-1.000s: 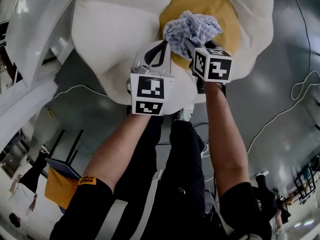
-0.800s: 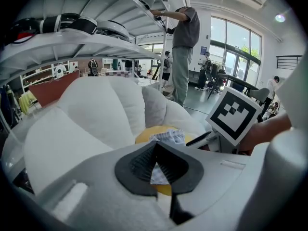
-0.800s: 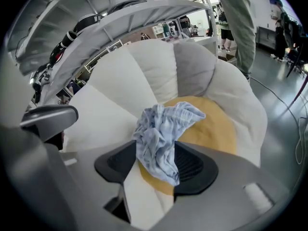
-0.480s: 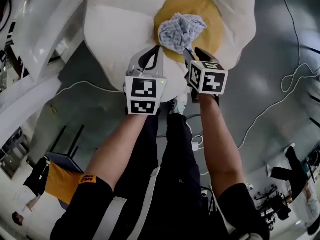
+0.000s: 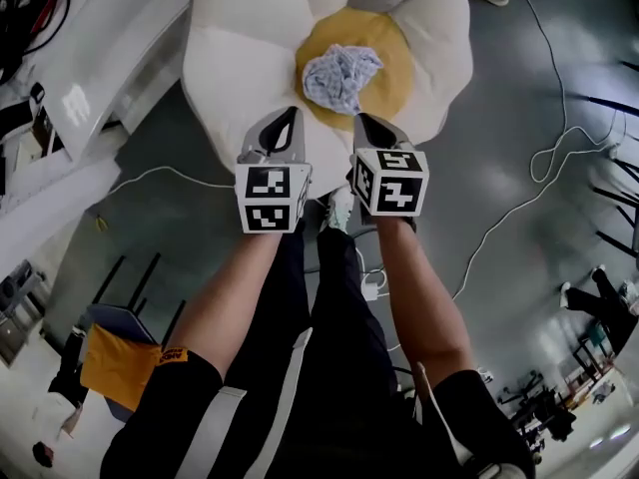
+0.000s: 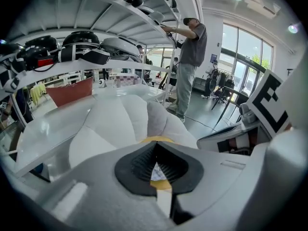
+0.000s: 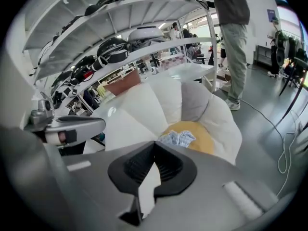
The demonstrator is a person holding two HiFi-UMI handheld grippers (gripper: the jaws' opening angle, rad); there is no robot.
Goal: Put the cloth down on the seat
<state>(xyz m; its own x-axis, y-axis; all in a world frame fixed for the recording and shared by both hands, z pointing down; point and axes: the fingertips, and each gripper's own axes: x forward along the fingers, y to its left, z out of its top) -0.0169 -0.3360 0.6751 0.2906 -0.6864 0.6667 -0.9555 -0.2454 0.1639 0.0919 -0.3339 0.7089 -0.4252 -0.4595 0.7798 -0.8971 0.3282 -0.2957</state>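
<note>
- The crumpled blue-and-white checked cloth [image 5: 341, 76] lies loose on the flower-shaped seat [image 5: 240, 58]. It is ahead of and below both tools, roughly on the line between them, and touches neither.
- It sits on the seat's round yellow centre [image 5: 397, 58], towards the side nearer your left tool. The white petals [image 5: 444, 28] fan out around it.
- Your left tool [image 5: 287, 116] is closed, its black pads meeting at the tips with nothing held. Through the slit behind the tips you see only a sliver of the cloth and the yellow centre far below.
- Your right tool [image 5: 361, 121] has just been closing and its jaws now stand together, with nothing between them. The cloth shows just past its tips, slightly to the right.
- The two tools hang side by side over the seat's near petals, pointing down at a slant, well clear of the cushion.
- Nothing lies between the tools and the cloth.
- Beyond the seat, ahead of the tools, stands a white shelving rack [image 6: 96, 66] loaded with helmets [image 6: 79, 40].
- A person [image 6: 190, 57] stands at the rack's far end, reaching to an upper shelf.
- To the right of your right tool, a white cable [image 5: 519, 198] snakes over the grey floor [image 5: 499, 108].
</note>
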